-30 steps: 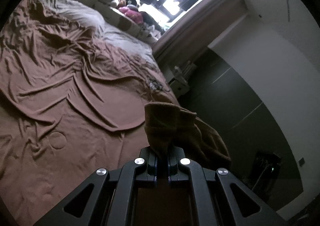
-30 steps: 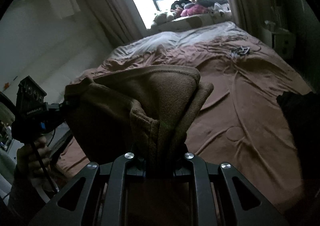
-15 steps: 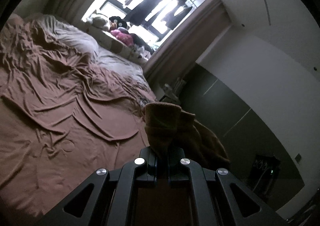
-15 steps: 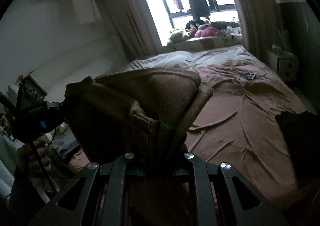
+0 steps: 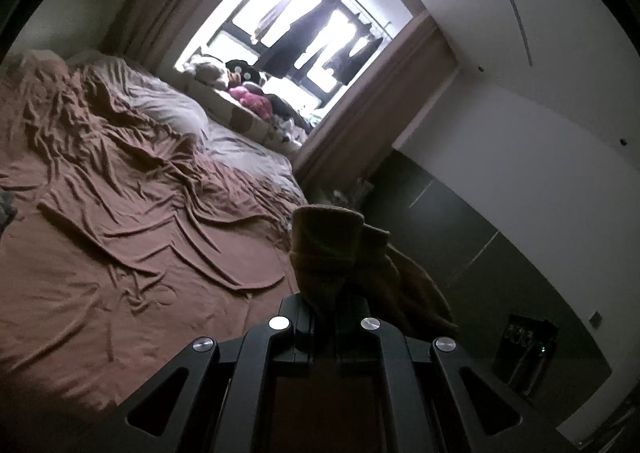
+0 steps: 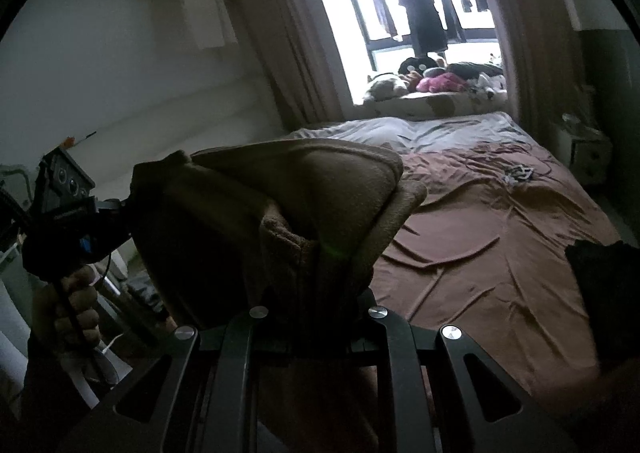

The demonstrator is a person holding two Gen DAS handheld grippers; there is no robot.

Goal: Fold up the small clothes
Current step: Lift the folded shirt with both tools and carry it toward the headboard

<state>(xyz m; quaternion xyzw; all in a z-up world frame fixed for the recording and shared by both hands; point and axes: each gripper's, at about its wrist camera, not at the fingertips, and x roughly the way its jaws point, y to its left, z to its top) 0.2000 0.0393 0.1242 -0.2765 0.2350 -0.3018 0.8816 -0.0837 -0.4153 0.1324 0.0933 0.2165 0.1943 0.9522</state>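
at six o'clock of the left wrist view, the left tongs (image 5: 325,317) are closed tight on a bunched edge of the brown fleece garment (image 5: 340,253). the fleece rises out of the jaws as a thick fold toward twelve o'clock and spills away toward four o'clock, held up in the air and off the bed (image 5: 120,253). the bed fills the nine o'clock side, covered by a wrinkled brown sheet, with a pale grey pillow (image 5: 168,109) toward eleven o'clock. at twelve o'clock a bright window (image 5: 304,33) has dark clothes hanging in front of it, and a pink plush toy (image 5: 252,99) lies among others on the sill. a dark wall panel (image 5: 460,237) runs down the three o'clock side.

at six o'clock of the right wrist view, the right tongs (image 6: 316,305) are nearly closed, pinching another bunched part of the same brown fleece garment (image 6: 280,205). the cloth stretches from these jaws toward nine o'clock, where the left tongs (image 6: 120,209) grip its far corner, so it hangs spread between the two, above the near edge of the bed (image 6: 500,253). below that, at eight o'clock, the person's left hand (image 6: 76,305) is wrapped around the tool's handle. a dark garment (image 6: 604,293) lies on the sheet at three o'clock. a small tangle of cable (image 6: 518,175) rests on the bed toward two o'clock, and the window (image 6: 420,5) stands at twelve o'clock.
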